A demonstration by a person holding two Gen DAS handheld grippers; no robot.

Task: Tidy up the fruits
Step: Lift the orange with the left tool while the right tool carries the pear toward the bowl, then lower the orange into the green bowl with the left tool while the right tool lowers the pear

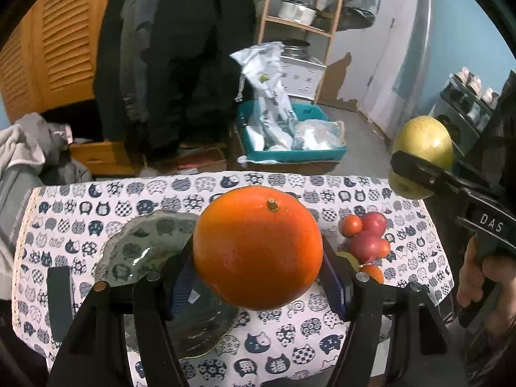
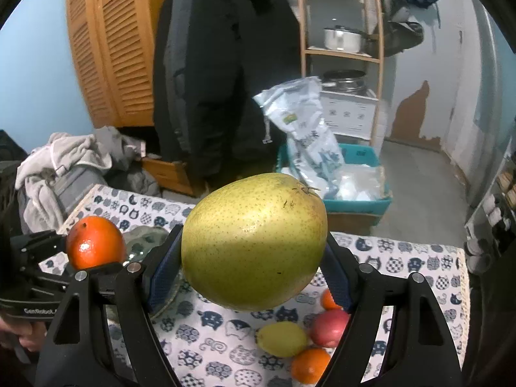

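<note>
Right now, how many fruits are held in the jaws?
2: an orange in the left gripper, a green pear in the right gripper. More fruits lie on the tablecloth.

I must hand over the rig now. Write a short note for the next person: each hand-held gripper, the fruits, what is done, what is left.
Left hand-held gripper: shut on the orange, held above the table.
Right hand-held gripper: shut on the green pear, also in the air.
Plate: on the cat-print cloth, no fruit visible on it.
Loose fruit pile: on the cloth, beside the plate.
Done: two fruits picked up.
Left: set both down, then sort the pile.
</note>
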